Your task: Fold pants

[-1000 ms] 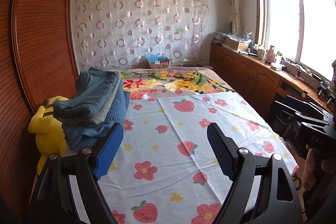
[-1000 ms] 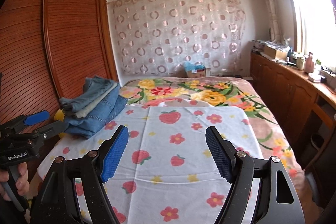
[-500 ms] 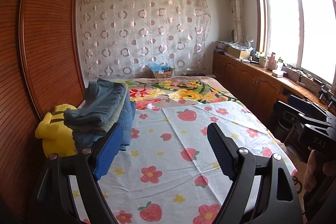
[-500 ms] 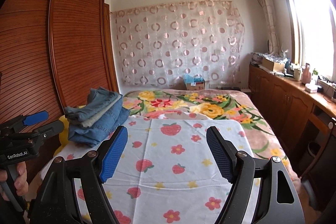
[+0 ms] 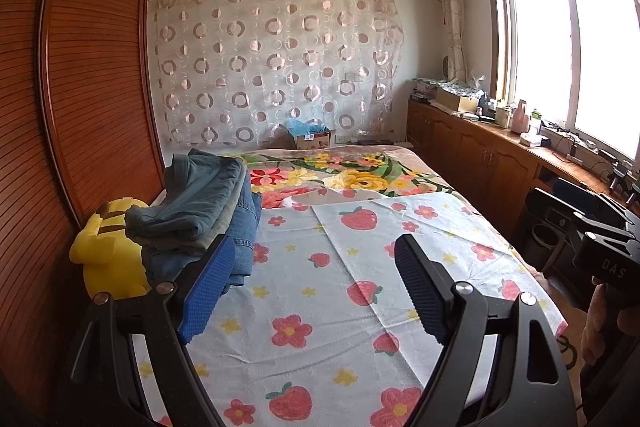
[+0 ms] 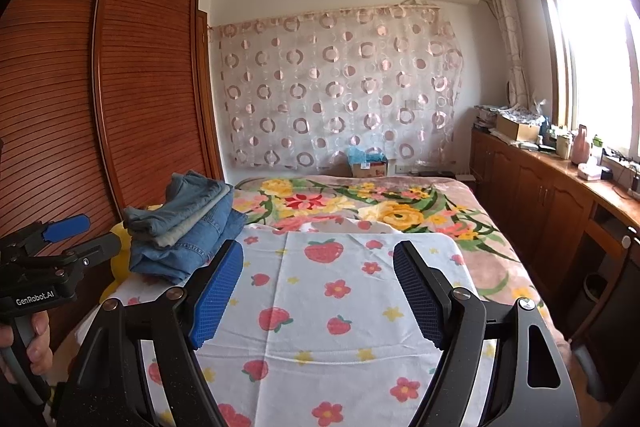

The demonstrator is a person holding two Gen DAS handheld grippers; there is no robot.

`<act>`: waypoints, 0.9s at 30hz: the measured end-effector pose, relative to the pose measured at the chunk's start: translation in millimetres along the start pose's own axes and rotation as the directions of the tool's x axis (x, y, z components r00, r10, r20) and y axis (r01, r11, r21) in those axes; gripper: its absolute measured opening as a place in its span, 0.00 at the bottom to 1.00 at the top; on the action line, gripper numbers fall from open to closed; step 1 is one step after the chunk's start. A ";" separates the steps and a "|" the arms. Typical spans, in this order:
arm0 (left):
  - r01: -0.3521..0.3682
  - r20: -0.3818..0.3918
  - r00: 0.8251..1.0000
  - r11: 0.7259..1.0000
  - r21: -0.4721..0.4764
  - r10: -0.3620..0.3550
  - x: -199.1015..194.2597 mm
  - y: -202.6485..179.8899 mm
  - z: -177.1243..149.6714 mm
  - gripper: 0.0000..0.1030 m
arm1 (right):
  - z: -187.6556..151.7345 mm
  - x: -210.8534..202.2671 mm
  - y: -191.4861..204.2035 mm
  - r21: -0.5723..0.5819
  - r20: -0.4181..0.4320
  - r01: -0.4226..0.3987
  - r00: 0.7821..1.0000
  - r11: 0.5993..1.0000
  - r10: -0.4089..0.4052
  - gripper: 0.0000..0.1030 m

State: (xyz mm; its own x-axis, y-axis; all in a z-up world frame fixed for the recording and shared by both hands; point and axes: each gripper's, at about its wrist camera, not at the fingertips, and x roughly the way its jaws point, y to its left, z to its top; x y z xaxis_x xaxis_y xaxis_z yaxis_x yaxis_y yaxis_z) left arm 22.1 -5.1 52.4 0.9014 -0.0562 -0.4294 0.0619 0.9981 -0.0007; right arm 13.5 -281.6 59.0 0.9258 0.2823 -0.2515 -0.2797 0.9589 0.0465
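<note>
While both jaws sit spread wide and hold nothing, left gripper and right gripper hover above the strawberry sheet. Folded pants are stacked at the bed's left edge, beside a yellow plush by the wardrobe.

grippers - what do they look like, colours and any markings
Both the left gripper and right gripper have black frames, silver pivot screws and blue textured pads. The left's body reads "GenRobot.AI"; the right's reads "DAS". Bare hands hold the handles.
</note>
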 end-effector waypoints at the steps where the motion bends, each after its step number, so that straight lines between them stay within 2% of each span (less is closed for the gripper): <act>1: 0.001 0.000 1.000 1.000 0.000 -0.001 -0.1 0.0 -0.1 0.80 | -0.2 -0.8 1.4 -0.001 0.000 0.000 1.000 1.000 0.000 0.77; 27: 0.001 0.001 1.000 1.000 0.001 -0.001 -0.5 -0.8 0.6 0.80 | -0.5 2.4 -1.3 -0.003 0.001 0.004 1.000 1.000 -0.004 0.77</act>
State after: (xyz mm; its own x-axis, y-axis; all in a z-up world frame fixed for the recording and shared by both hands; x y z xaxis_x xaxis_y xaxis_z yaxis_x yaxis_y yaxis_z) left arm 21.9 -5.9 53.2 0.9016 -0.0572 -0.4288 0.0634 0.9980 0.0001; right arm 16.0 -282.2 57.9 0.9271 0.2786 -0.2508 -0.2770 0.9599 0.0426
